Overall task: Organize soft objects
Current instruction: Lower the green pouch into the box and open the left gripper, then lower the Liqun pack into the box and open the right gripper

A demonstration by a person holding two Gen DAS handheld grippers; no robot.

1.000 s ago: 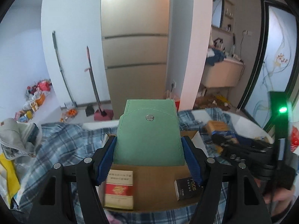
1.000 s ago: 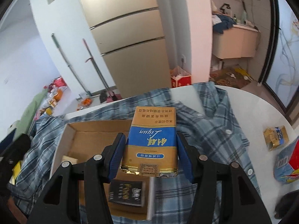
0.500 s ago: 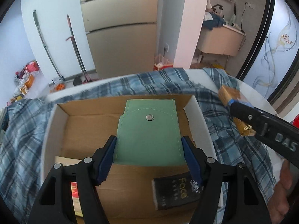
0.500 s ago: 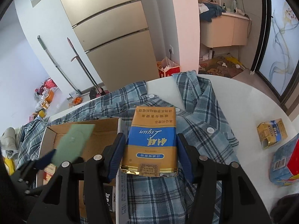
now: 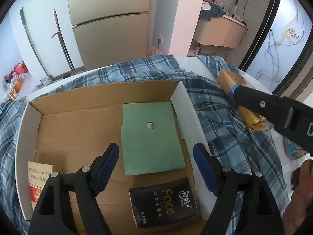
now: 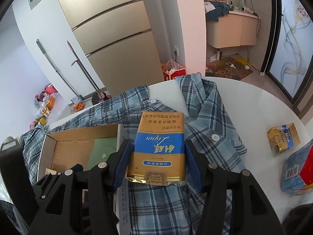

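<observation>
My left claw [image 5: 155, 168] is opening, pads clear of the green pouch [image 5: 151, 137] that lies flat in the cardboard box [image 5: 101, 107], long side running 12 to 6. My right claw [image 6: 156, 164] is clamped on the yellow and blue pack [image 6: 159, 148], hovering over the plaid shirt [image 6: 215, 137]. The box sits at about 9 o'clock from it, so I reckon the pack heads that way next.

Green pouch [image 5: 150, 137] released from the left gripper [image 5: 156, 166], now lying flat on the floor of the cardboard box [image 5: 182, 101], toward its far right corner. Jaws opening, clear of the pouch. Left gripper lowered over the box.
</observation>
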